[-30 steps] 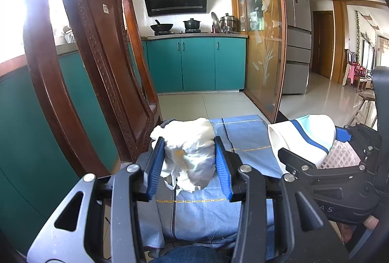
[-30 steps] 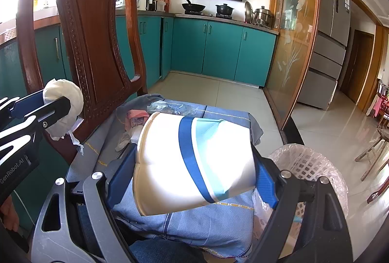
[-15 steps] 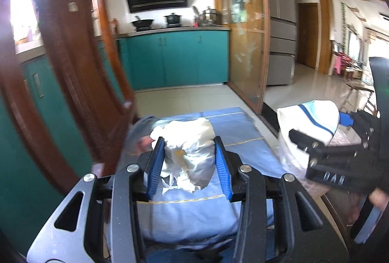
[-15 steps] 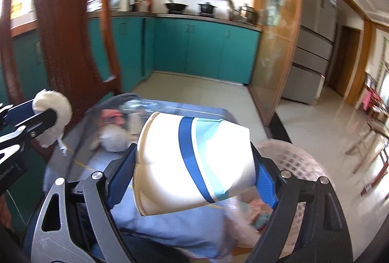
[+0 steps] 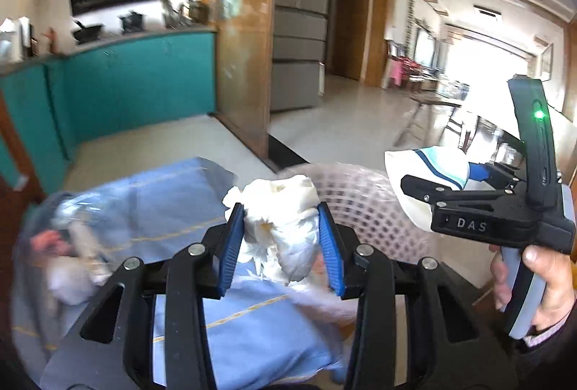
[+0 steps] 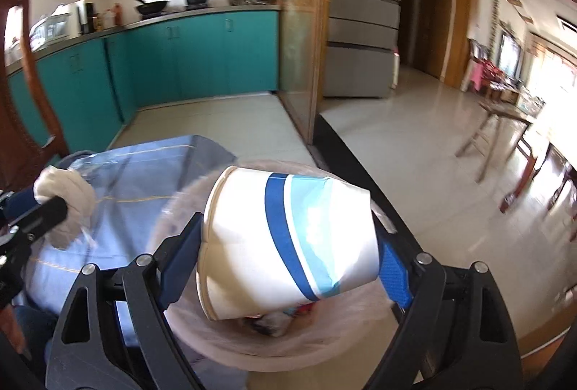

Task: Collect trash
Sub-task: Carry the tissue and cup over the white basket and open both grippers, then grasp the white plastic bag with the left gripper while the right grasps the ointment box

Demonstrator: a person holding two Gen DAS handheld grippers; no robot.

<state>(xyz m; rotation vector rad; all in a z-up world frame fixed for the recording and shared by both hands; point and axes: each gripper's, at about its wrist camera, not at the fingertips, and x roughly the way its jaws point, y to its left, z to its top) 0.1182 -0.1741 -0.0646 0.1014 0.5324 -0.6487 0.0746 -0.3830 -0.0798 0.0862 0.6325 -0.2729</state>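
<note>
My left gripper (image 5: 282,238) is shut on a crumpled white tissue wad (image 5: 279,227), held above the blue cloth beside the trash basket (image 5: 364,213). It also shows in the right wrist view (image 6: 61,209). My right gripper (image 6: 288,253) is shut on a white paper cup with blue stripes (image 6: 288,242), lying sideways, held over the lined trash basket (image 6: 223,350), which holds some trash. The cup also shows in the left wrist view (image 5: 425,173).
A blue cloth (image 5: 162,195) covers the table, with blurred scraps of trash (image 5: 68,260) at its left. A wooden chair (image 6: 21,94) stands at the left. Teal kitchen cabinets (image 6: 202,58) and tiled floor (image 6: 396,137) lie beyond.
Both grippers have swung right, away from the chair. The cup now hangs over the trash basket, and the tissue wad is near the basket's rim. Both grips are unchanged.
</note>
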